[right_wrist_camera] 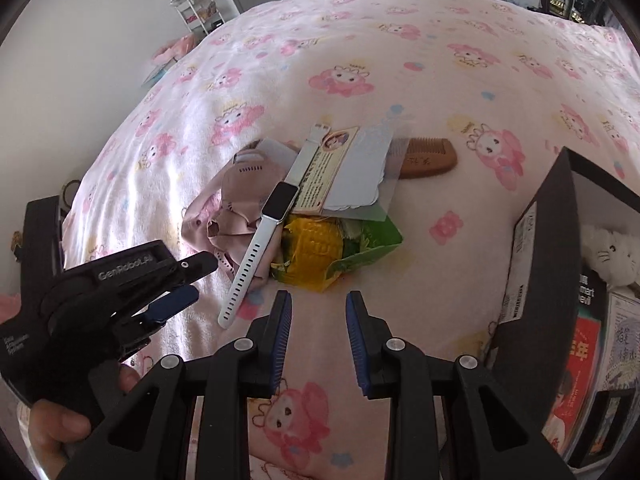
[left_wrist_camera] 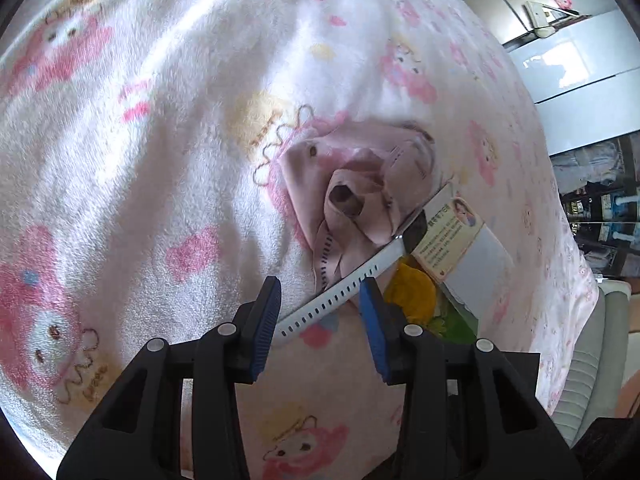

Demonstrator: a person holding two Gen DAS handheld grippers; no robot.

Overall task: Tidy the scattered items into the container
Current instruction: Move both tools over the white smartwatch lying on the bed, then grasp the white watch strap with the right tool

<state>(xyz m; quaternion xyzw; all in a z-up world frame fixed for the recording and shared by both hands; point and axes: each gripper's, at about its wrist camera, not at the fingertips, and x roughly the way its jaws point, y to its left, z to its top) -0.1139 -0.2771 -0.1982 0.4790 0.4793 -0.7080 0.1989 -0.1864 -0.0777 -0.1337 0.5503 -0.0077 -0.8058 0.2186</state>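
Note:
A pile of items lies on a pink cartoon-print blanket (right_wrist_camera: 400,80). A white smartwatch (right_wrist_camera: 276,204) with a perforated strap (left_wrist_camera: 332,300) lies across a crumpled pink cloth (left_wrist_camera: 360,192), a yellow and green snack bag (right_wrist_camera: 320,248) and a printed card (right_wrist_camera: 332,168). A wooden comb (right_wrist_camera: 428,158) lies behind the card. A black box container (right_wrist_camera: 540,280) stands at the right. My left gripper (left_wrist_camera: 320,308) is open, with the strap's end between its fingers, and it also shows in the right wrist view (right_wrist_camera: 180,284). My right gripper (right_wrist_camera: 318,316) is open and empty, just short of the snack bag.
The black box holds books and a white plush toy (right_wrist_camera: 612,256). A white wire shelf (right_wrist_camera: 196,4) stands by the wall at the back left. The bed edge and a grey seat (left_wrist_camera: 588,360) show at the right of the left wrist view.

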